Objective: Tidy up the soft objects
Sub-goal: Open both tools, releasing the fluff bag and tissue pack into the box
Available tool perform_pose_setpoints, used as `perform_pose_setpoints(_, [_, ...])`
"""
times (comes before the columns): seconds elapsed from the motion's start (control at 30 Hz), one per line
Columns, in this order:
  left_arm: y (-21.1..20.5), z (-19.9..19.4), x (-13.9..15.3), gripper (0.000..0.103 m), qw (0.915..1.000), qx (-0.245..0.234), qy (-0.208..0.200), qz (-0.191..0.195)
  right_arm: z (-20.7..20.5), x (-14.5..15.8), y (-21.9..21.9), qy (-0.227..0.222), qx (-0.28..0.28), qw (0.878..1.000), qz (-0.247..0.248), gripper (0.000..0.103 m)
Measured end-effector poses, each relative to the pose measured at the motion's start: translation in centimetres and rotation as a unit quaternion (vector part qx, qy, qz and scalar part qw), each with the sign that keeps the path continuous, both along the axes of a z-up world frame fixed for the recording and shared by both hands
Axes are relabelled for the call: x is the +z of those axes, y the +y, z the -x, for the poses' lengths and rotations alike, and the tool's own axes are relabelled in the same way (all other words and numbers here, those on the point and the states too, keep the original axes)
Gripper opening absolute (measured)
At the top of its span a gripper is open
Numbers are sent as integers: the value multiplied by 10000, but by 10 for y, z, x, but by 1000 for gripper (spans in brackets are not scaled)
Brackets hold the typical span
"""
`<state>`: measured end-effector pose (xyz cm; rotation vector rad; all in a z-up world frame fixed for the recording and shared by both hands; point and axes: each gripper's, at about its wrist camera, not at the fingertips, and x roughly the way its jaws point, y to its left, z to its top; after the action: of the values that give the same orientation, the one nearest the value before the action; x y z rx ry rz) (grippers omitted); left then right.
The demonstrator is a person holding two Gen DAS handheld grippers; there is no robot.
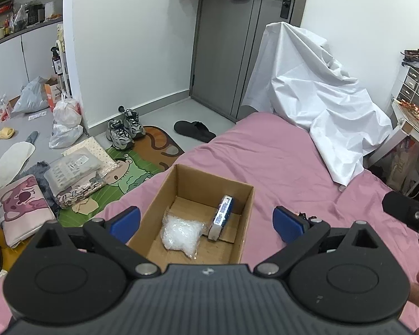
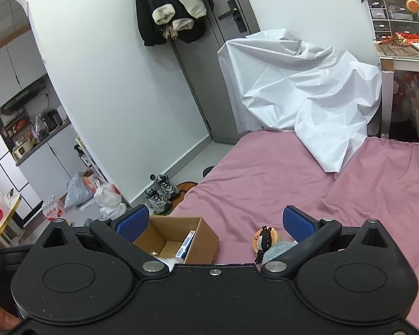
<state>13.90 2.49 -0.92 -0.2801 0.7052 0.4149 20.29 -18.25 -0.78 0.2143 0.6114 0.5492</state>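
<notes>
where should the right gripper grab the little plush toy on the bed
Take the plush toy across its round orange body, coming down from above with the right gripper open. It lies loose on the pink sheet, beside the box, clear all round.

Home bedroom: pink-sheeted bed (image 1: pixel 265 153), shoes (image 1: pixel 124 131) by door (image 1: pixel 223 55), kitchenette (image 1: pixel 14 28) beyond.

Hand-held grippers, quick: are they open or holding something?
Left hand-held gripper: open, holding nothing.
Right hand-held gripper: open, holding nothing.
</notes>
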Motion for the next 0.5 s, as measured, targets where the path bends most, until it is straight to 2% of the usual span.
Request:
perform_pose_setpoints(0.27, [-14,7,7,100,10000,-8,-53,-38,7,3,-14,-94,-113,9999,-14,103])
perform_pose_setpoints(0.5, [-30,10,5,101,10000,-63,0,-43,11,2,-29,-2,-82,9999,103,103])
